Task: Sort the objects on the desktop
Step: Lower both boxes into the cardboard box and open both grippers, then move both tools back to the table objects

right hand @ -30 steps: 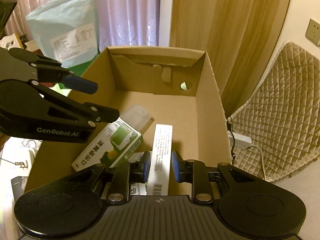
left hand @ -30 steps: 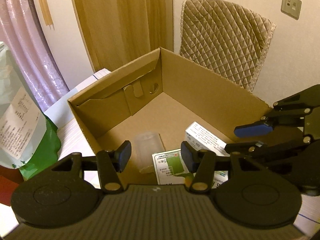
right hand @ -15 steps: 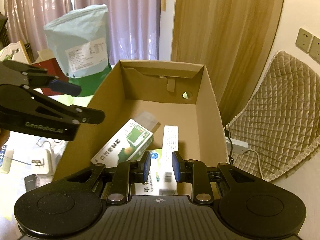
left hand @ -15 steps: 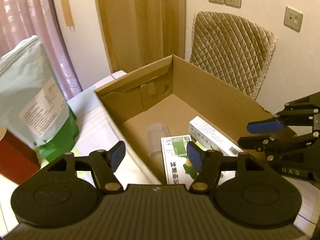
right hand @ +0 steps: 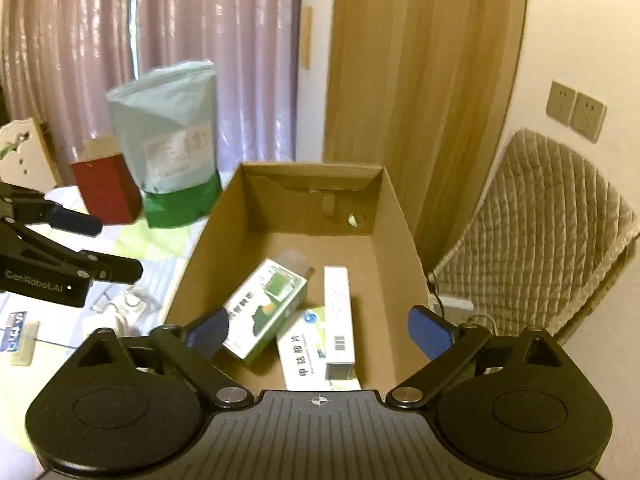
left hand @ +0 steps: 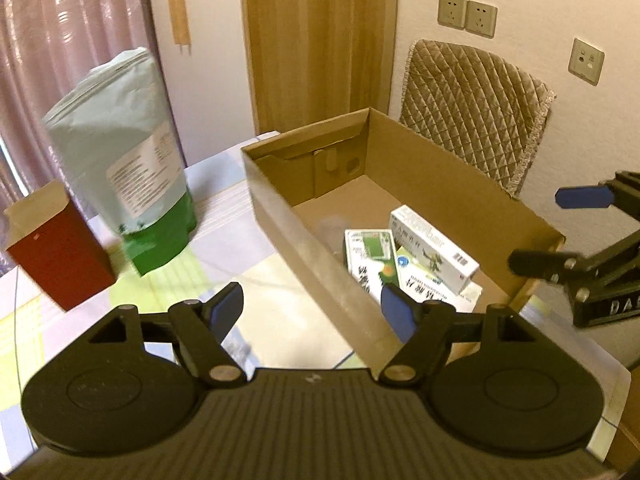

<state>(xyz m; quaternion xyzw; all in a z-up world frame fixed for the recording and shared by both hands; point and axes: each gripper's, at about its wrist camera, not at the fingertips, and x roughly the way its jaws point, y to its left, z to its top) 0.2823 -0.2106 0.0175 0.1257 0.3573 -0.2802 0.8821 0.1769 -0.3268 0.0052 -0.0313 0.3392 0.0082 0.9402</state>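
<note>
While both tools hang above the open brown cardboard box (right hand: 394,216), neither carries anything: the left hand-held gripper (left hand: 312,309) has its blue-padded jaws spread wide over the box's near-left wall, and the right hand-held gripper (right hand: 320,330) has its jaws equally far apart over the box's near end. Inside the box lie a green-and-white medicine carton (right hand: 266,308), a long narrow white carton with a barcode (right hand: 338,318) and a flat white-and-blue packet (right hand: 302,354) partly under that carton; a clear plastic piece beyond the green carton is too blurred to identify. Left of the box, on the checked desk (left hand: 256,256), stand a tall pale-green pouch with a dark green base (left hand: 124,176) and a dark red open-topped paper box (left hand: 56,252), with small white oddments (right hand: 124,304) lower down, close to the box's left wall. These seem to be what remains to sort. The pouch looks the riskiest pick: tall, soft and standing on a narrow base, it could tip or fold if pinched high or nudged sideways, and it may knock the red box just beside it. A low pass back could catch a jaw on the cardboard wall and shove the light box along the desk. With both tools close together over the box, they could also collide.
</note>
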